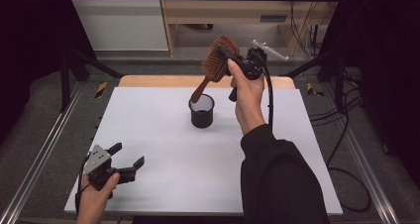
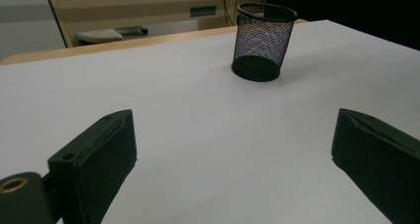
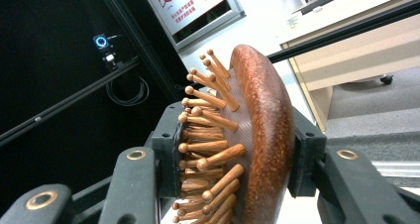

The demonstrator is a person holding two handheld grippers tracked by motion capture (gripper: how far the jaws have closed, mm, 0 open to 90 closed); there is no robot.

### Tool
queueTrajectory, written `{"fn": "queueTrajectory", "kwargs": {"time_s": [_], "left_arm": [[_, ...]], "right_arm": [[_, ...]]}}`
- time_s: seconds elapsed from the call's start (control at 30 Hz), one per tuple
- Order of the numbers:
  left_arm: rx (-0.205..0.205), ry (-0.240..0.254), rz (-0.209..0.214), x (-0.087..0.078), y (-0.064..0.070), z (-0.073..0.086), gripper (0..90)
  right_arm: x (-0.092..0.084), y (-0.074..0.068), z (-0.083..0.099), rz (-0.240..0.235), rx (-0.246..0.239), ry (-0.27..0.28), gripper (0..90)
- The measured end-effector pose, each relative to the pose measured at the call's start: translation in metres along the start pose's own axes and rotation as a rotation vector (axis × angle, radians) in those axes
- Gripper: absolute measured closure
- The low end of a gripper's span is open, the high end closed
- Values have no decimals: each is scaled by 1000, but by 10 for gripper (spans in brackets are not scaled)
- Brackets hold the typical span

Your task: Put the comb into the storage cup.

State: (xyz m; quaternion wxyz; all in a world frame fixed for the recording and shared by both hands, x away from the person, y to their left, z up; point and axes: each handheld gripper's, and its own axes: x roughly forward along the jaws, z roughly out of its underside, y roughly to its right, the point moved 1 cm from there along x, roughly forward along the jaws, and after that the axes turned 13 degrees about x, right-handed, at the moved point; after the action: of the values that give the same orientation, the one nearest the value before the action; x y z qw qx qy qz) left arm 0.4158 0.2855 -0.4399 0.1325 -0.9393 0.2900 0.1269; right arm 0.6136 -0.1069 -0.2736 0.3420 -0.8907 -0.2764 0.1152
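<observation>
A brown wooden hairbrush with wooden pins is held in the air above the far side of the table, its handle slanting down toward a black mesh cup. My right gripper is shut on the brush head; in the right gripper view the hairbrush sits clamped between both pads, pins to the left. The handle tip hangs just over the cup's rim. My left gripper rests open near the table's front left corner with nothing between its fingers. The mesh cup stands upright ahead of it in the left gripper view.
The white table top has a wooden strip along its far edge. Metal frame rails run along both sides. A cable trails from the right gripper down past the black sleeve. Cabinets stand beyond the table.
</observation>
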Motion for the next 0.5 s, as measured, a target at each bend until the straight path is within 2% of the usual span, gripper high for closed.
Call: {"fn": "queueTrajectory", "kwargs": {"time_s": [0.5], "left_arm": [[2, 0, 3, 0, 0, 0, 39]], "right_arm": [[0, 3, -1, 13, -12, -2, 517]]}}
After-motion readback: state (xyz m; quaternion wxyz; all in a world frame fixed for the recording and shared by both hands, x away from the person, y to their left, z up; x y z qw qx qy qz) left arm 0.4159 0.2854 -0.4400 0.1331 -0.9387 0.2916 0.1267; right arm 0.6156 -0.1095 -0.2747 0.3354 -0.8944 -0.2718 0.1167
